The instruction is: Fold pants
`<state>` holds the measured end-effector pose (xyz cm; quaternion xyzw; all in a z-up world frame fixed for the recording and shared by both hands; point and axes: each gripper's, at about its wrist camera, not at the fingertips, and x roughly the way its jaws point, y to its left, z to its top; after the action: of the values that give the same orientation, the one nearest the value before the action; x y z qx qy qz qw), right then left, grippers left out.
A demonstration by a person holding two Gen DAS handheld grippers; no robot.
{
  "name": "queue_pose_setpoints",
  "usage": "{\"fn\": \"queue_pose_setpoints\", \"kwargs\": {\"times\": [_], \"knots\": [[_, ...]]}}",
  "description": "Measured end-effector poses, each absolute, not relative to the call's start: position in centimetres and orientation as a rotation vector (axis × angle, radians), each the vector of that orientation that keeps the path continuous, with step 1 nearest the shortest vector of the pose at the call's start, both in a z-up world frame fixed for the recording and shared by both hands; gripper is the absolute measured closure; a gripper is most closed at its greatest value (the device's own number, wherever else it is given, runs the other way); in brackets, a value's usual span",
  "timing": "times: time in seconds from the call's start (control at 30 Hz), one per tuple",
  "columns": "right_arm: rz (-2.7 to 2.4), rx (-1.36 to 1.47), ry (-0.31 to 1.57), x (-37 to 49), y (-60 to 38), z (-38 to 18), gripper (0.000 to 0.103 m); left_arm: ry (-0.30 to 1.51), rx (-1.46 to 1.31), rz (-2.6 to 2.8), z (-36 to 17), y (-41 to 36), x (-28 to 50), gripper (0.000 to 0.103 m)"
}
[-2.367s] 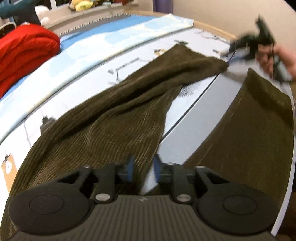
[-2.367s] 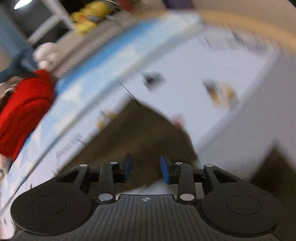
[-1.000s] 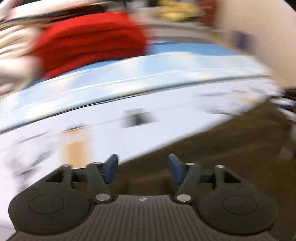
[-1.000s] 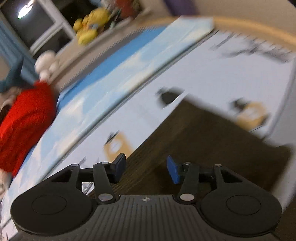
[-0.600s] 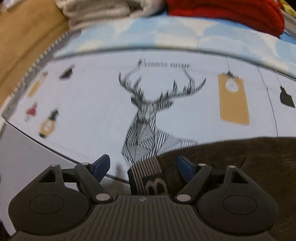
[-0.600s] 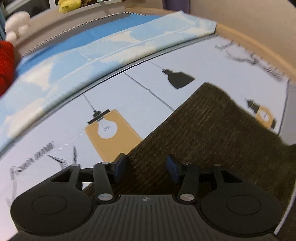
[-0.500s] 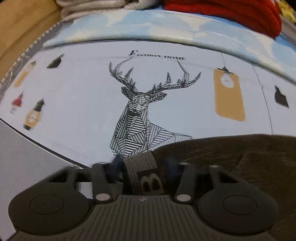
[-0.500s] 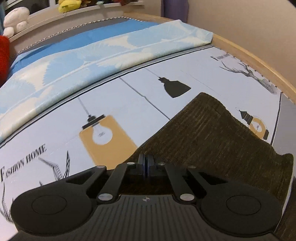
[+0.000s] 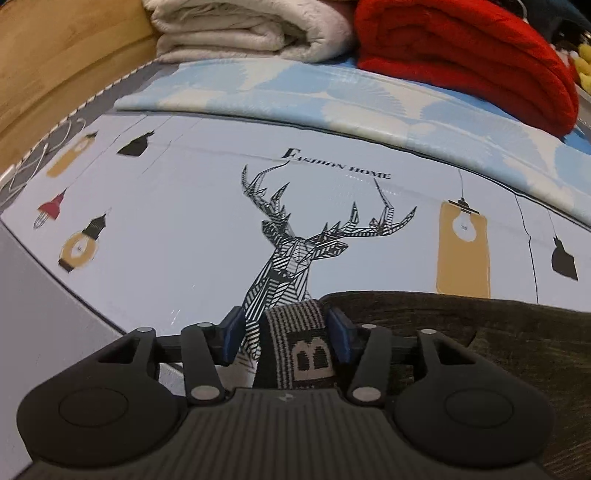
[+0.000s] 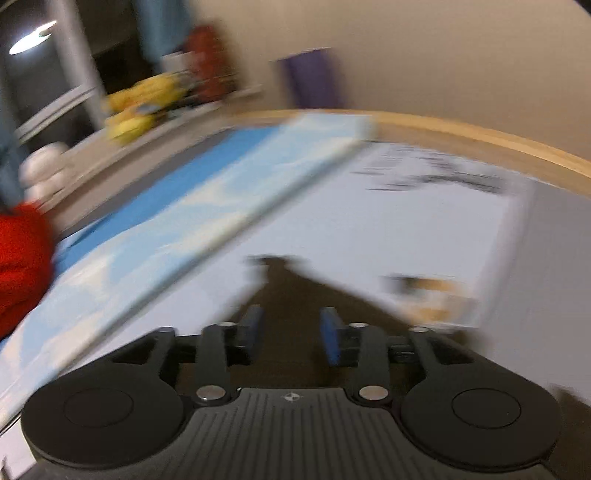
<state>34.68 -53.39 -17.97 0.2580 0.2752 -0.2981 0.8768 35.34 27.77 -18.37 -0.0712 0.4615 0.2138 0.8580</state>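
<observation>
A: Pants (image 9: 480, 332), look?
B: Dark olive-brown, ribbed corduroy-like cloth, lying flat on the bed sheet (image 9: 177, 229), spreading right of the left tool (image 9: 286, 334). A striped elastic waistband (image 9: 295, 332) with a knitted "B" sits between that tool's blue pads (image 9: 340, 332).
A: Left tool state?
B: Half open. The right pad touches the band, the left one stands off it. 0.5 s ago the pads looked closer around the band, though blurred.
A: Right tool (image 10: 291, 332)?
B: Jaws apart, nothing pinched; dark pants (image 10: 291, 291) lie beneath and ahead of it. 0.5 s ago it was fully closed at the cloth edge. View now motion-blurred and tilted up toward the wall.
A: Other stuff?
B: Sheet is smooth, pale, printed with a geometric deer (image 9: 295, 254) ahead of the left tool. Far ahead, a folded cream towel (image 9: 240, 29) and a chunky red knit (image 9: 472, 59) on a blue-white cover (image 9: 332, 99).
</observation>
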Motion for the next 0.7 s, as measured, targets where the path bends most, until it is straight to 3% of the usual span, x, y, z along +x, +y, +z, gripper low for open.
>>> {"fn": "queue_pose_setpoints", "kwargs": {"times": [0.13,0.37,0.4,0.47,0.5,0.67,0.7], "knots": [[-0.696,0.707,0.647,29.5,-56.9,-20.0,0.061,0.984,-0.183,0.437,-18.0,27.8,35.0,0.047],[-0.657,0.823,0.700,29.2,-58.1,-23.8,0.062,1.034,-0.175,0.399,-18.7,26.9,34.5,0.047],[-0.650,0.823,0.681,29.2,-58.1,-23.9,0.064,1.035,-0.170,0.396,-18.8,26.8,34.4,0.047],[-0.619,0.809,0.662,29.8,-58.1,-23.7,0.092,1.035,-0.166,0.394,-18.7,26.8,34.3,0.047],[-0.586,0.834,0.634,29.9,-58.2,-23.3,0.096,1.035,-0.167,0.391,-18.7,26.8,34.3,0.047],[-0.594,0.718,0.536,30.0,-57.7,-17.7,0.095,1.035,-0.160,0.382,-18.3,26.8,34.3,0.044],[-0.671,0.687,0.544,29.8,-58.1,-17.0,0.084,1.033,-0.158,0.387,-18.2,26.9,34.3,0.043]]}}
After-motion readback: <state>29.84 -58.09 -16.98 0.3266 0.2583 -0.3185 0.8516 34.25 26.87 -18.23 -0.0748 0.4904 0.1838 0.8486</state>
